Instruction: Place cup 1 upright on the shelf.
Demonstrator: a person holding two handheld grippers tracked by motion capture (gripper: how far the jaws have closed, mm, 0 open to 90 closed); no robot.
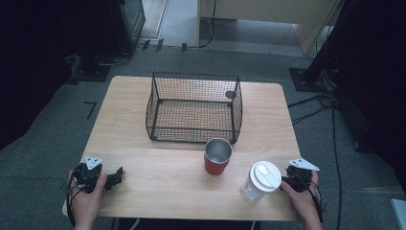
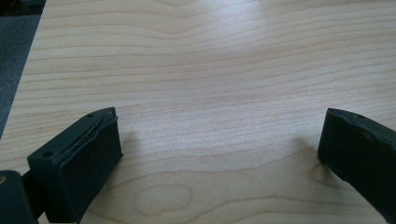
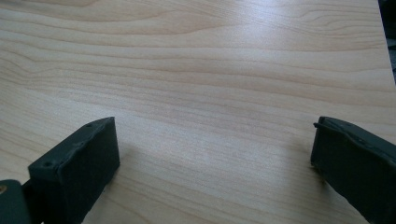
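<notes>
Between the spread fingers [image 3: 74,172] of the right gripper [image 1: 291,181] lies bare wooden table [image 3: 210,70] and nothing else; the jaws stand wide apart. Just beside that gripper's fingertips, on their inner side, stands a clear cup [image 1: 260,181] with a white lid, upright, whether touching cannot be told. Farther from them stands a red tumbler [image 1: 218,156], open-topped, and beyond it a black wire basket [image 1: 194,108]. Well apart, the left gripper [image 1: 115,176] also holds its fingers [image 2: 81,163] spread over bare wood.
</notes>
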